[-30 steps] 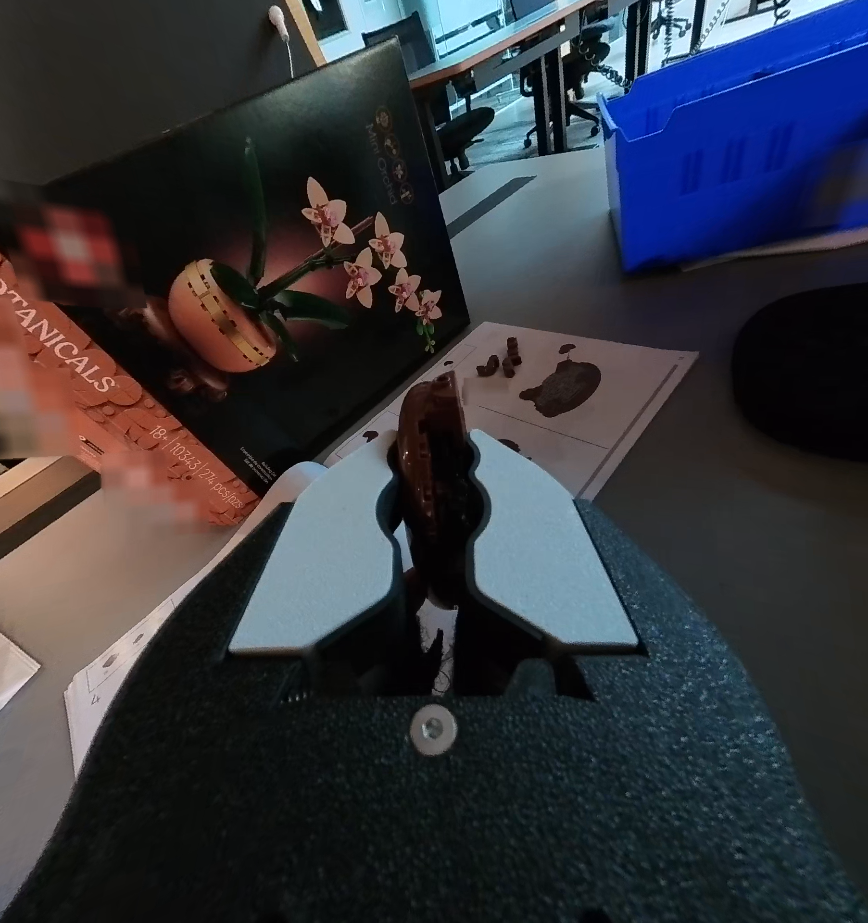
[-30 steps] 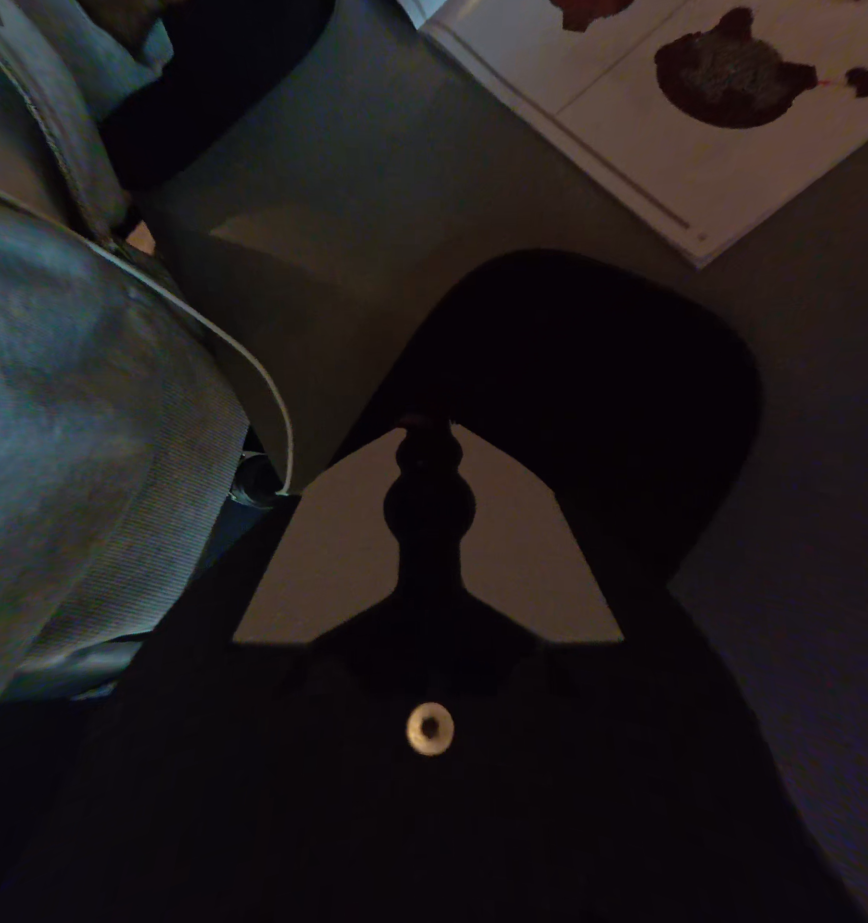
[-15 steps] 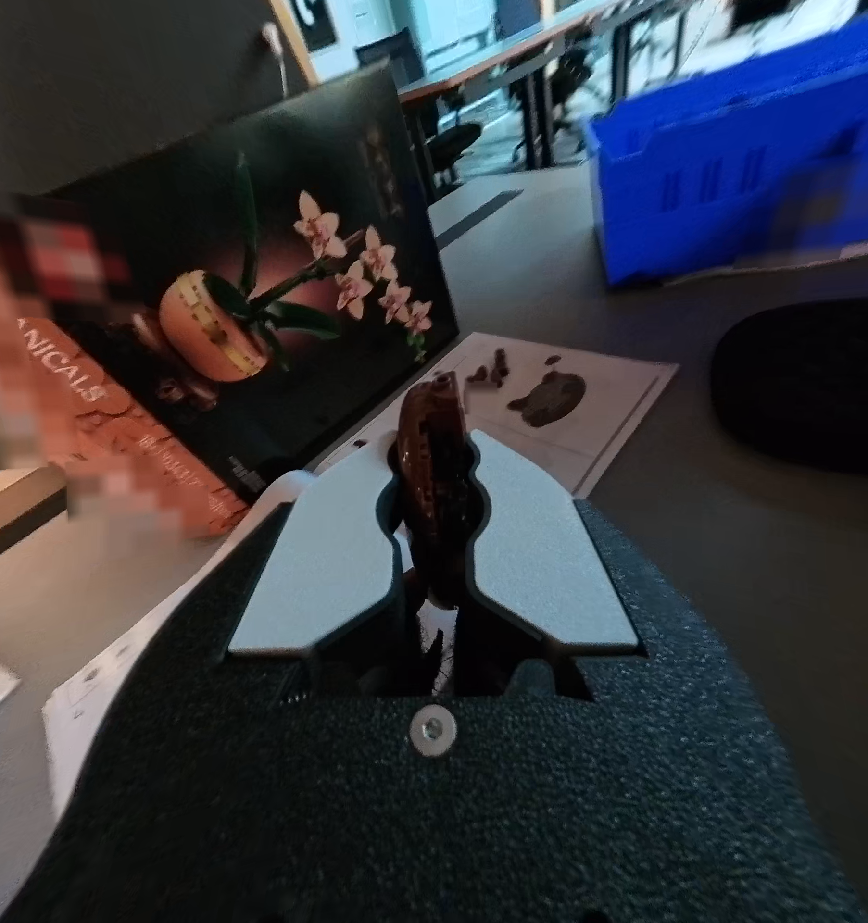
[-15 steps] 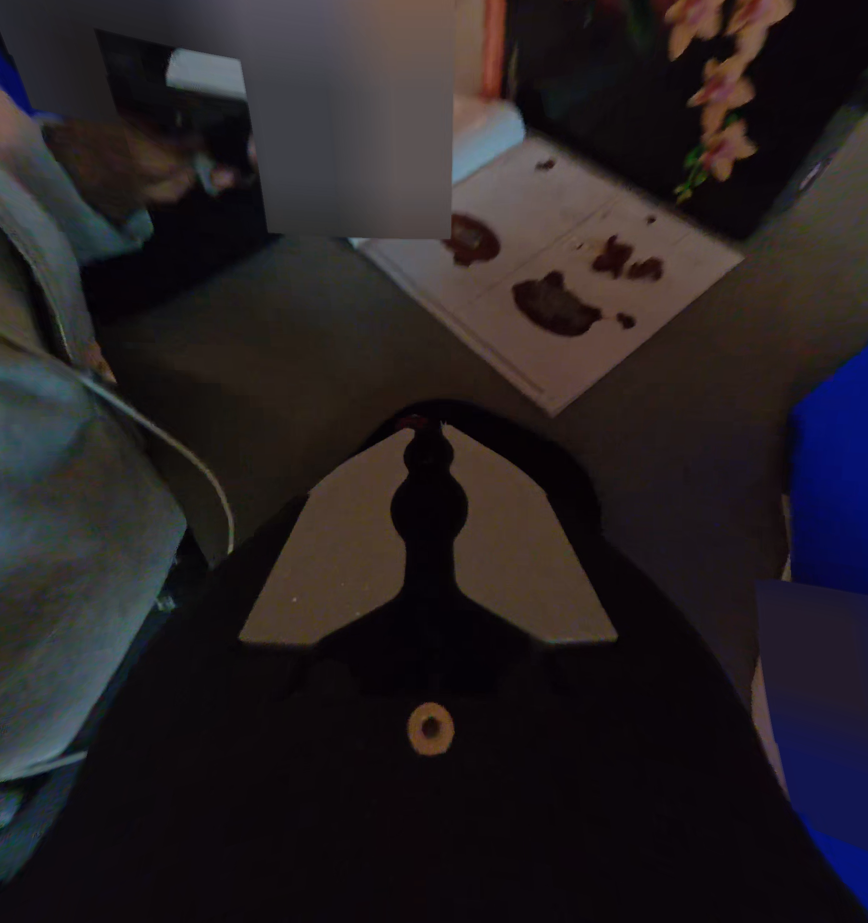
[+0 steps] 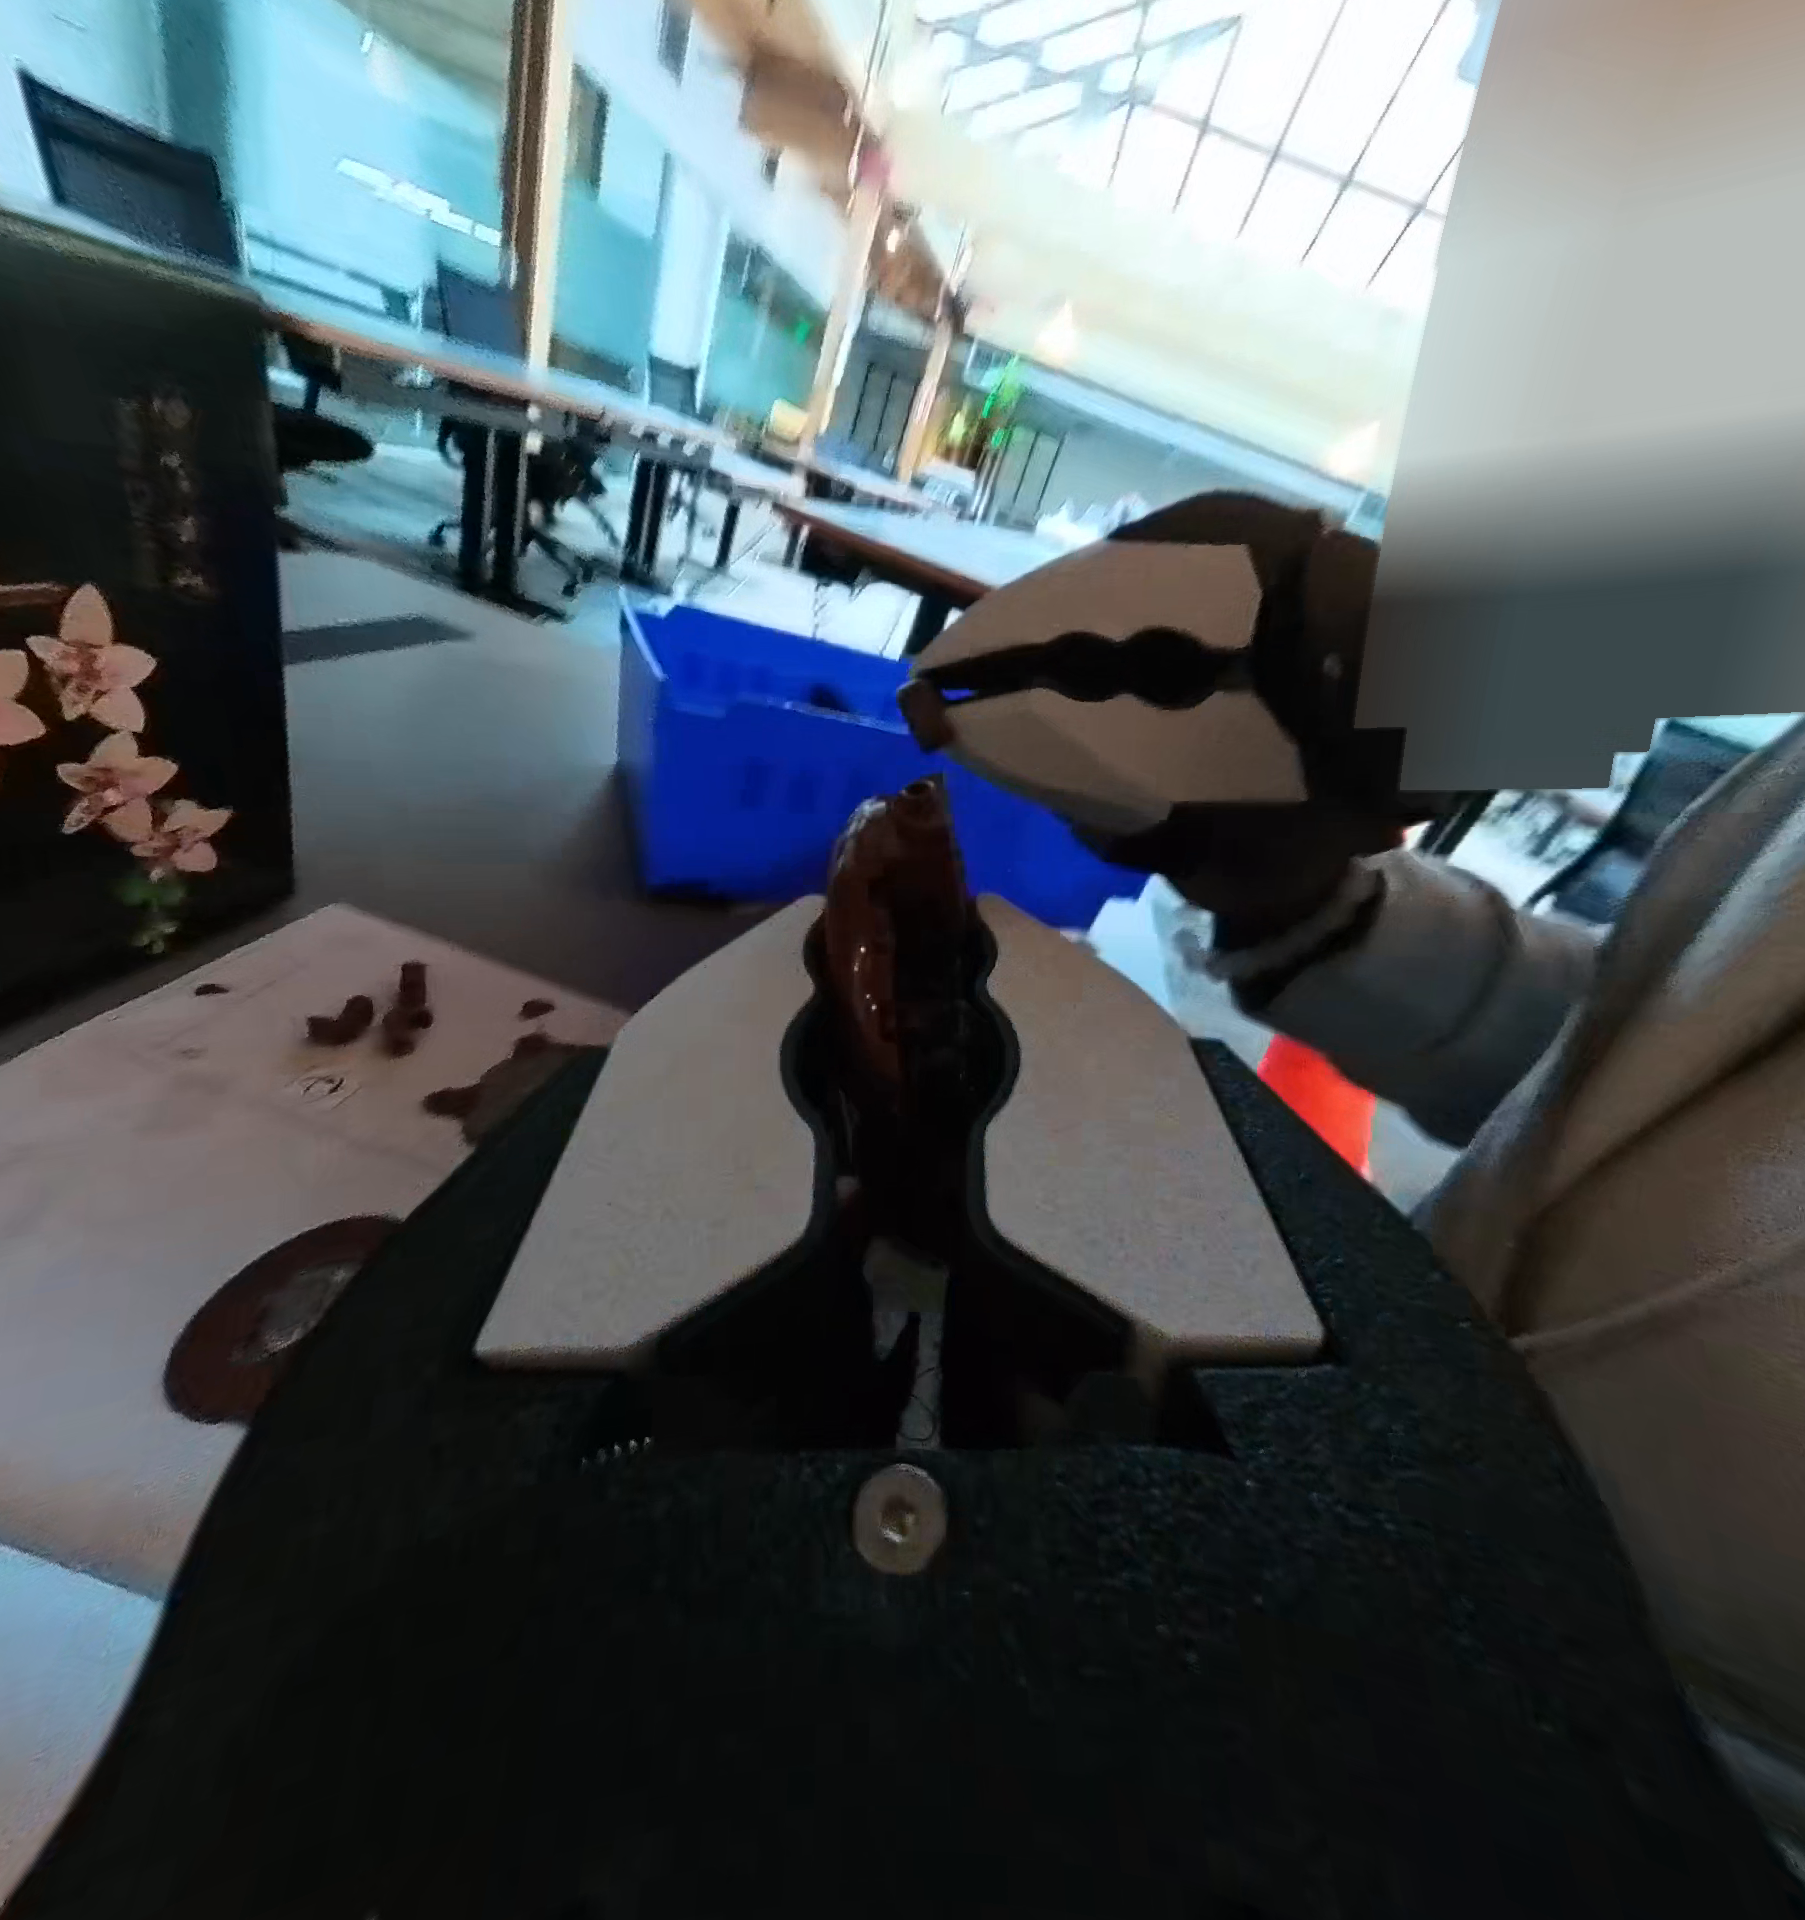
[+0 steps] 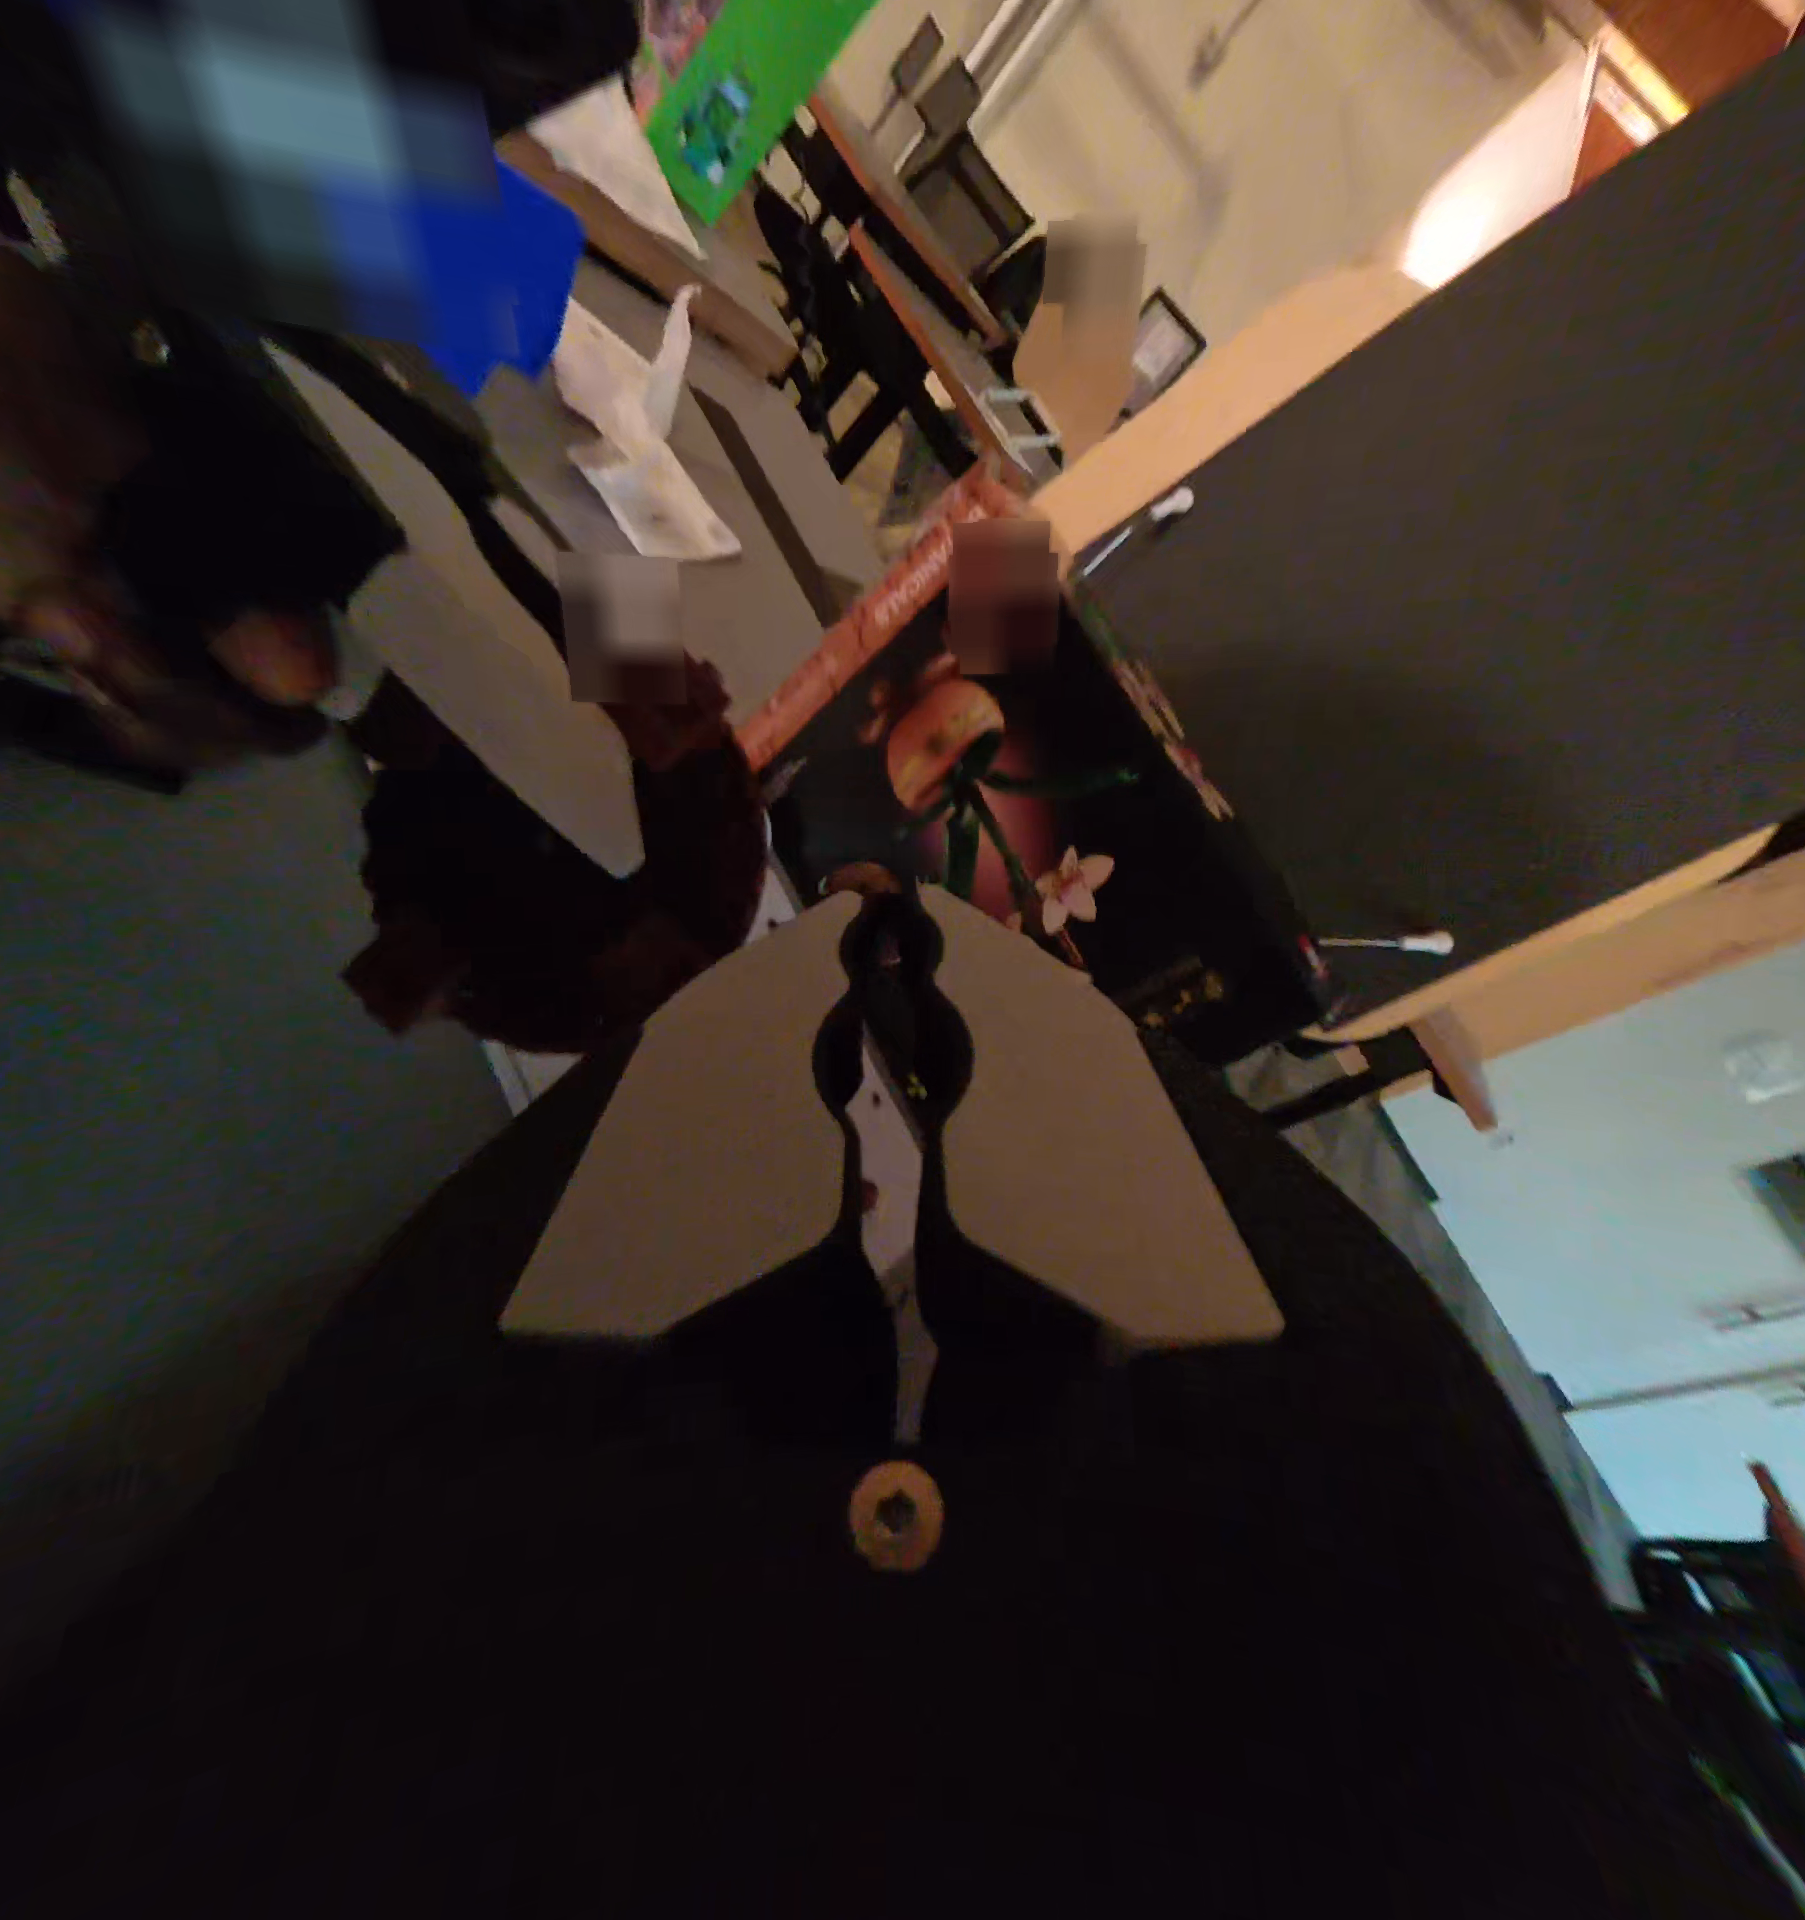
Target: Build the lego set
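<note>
Brown round piece (image 5: 893,914) clamped upright between left jaws

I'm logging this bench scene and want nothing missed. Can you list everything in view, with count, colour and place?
Box: one, black with an orchid picture, standing far left on the grey table.
Instruction sheet: one, white, flat below the box.
Small pieces: a few, brown, loose on the sheet.
Crate: one, blue, behind centre.
Brown assembly: one, clamped upright in the left gripper.
Small brown piece: one, pinched at the tips of the right gripper, just above the assembly.
Sleeve: grey, right.
</note>
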The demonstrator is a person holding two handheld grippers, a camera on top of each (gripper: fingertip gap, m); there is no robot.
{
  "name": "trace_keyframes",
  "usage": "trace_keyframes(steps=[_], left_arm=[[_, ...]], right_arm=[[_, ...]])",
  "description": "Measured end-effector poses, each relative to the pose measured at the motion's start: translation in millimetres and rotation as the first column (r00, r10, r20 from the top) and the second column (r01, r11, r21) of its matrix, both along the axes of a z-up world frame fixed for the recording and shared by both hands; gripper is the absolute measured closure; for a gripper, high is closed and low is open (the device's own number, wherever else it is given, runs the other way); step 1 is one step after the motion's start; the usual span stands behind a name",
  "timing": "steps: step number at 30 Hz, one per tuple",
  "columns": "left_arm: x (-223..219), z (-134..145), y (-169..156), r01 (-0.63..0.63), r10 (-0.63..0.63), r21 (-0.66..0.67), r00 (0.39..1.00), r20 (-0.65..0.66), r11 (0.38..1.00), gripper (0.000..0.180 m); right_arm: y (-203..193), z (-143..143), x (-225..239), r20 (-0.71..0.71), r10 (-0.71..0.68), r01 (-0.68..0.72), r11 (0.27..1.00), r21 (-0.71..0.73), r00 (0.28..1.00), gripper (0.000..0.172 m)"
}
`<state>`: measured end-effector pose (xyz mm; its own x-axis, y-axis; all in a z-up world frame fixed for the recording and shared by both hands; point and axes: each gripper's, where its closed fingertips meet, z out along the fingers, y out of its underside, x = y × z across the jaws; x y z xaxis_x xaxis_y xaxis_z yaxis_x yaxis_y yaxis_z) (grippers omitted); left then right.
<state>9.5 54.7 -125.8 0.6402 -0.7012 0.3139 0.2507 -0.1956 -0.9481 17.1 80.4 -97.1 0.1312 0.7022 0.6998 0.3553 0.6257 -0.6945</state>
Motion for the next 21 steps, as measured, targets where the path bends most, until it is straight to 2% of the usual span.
trace_keyframes(steps=[2, 6, 9, 13, 16, 17, 19, 21], left_arm=[[-4.0, -2.3, 1.4, -0.030, 0.030, 0.001, 1.000, -0.008, 1.000, 0.160], [-11.2, -16.5, 9.7, -0.170, 0.174, 0.036, 0.961, -0.217, 0.985, 0.160], [-17.1, -22.7, 16.0, -0.264, 0.292, 0.127, 0.867, -0.403, 0.956, 0.160], [-32.5, -23.2, 23.8, -0.378, 0.427, 0.203, 0.740, -0.520, 0.903, 0.160], [-50.3, -23.2, 31.0, -0.465, 0.532, 0.288, 0.573, -0.623, 0.837, 0.159], [-53.3, -22.4, 32.4, -0.476, 0.551, 0.310, 0.535, -0.640, 0.823, 0.160], [-55.1, -21.9, 34.8, -0.489, 0.563, 0.320, 0.507, -0.653, 0.812, 0.160], [-55.7, -20.4, 35.1, -0.502, 0.567, 0.309, 0.515, -0.643, 0.807, 0.160]], right_arm=[[-4.7, 5.2, -7.9, -0.021, 0.027, -0.028, 1.000, -0.013, 0.999, 0.170], [-11.9, 4.3, -20.4, 0.011, 0.022, -0.022, 1.000, 0.007, 1.000, 0.170], [-16.5, 0.8, -27.9, -0.001, 0.020, -0.020, 0.999, -0.040, 1.000, 0.170], [-1.7, -1.0, -29.9, -0.017, -0.147, 0.146, 0.989, -0.016, 0.989, 0.170], [1.6, 0.5, -35.7, -0.066, -0.251, 0.252, 0.968, 0.018, 0.966, 0.170], [2.2, 0.8, -38.7, -0.085, -0.273, 0.276, 0.961, 0.027, 0.958, 0.170], [2.7, -2.4, -44.7, -0.108, -0.298, 0.300, 0.954, -0.005, 0.948, 0.171], [8.3, -10.1, -45.0, -0.097, -0.338, 0.337, 0.941, -0.026, 0.936, 0.170]])
